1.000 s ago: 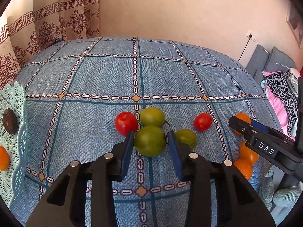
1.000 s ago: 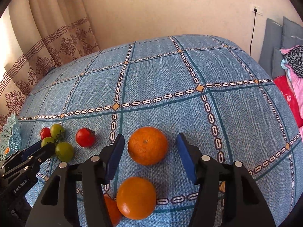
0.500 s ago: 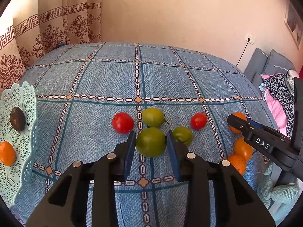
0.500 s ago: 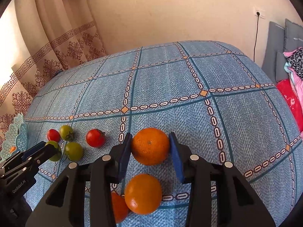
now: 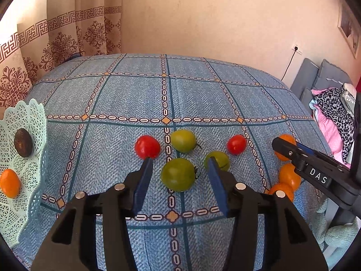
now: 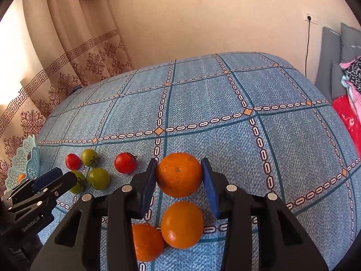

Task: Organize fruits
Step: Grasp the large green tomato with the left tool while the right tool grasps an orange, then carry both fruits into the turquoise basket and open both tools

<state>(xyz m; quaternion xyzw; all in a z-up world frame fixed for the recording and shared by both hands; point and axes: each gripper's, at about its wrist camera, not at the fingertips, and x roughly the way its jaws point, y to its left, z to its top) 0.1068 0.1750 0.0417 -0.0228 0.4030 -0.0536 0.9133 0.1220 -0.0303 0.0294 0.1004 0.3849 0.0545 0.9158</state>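
Note:
A big green tomato lies on the blue checked cloth between the fingers of my left gripper, which is open with a gap on each side. Around it lie two red tomatoes and two smaller green ones. My right gripper is shut on an orange, with both blue pads pressed against it. Two more oranges lie under that gripper. A pale green lattice basket at the far left holds a dark fruit and a small orange.
The tomatoes lie left of the oranges, near my left gripper. The cloth's right edge drops off beside the oranges. A grey sofa with clothes stands right, patterned curtains back left.
My left gripper had narrowed around the big green tomato and now stands wide open. My right gripper went from open to shut on the orange. Both cameras have risen.

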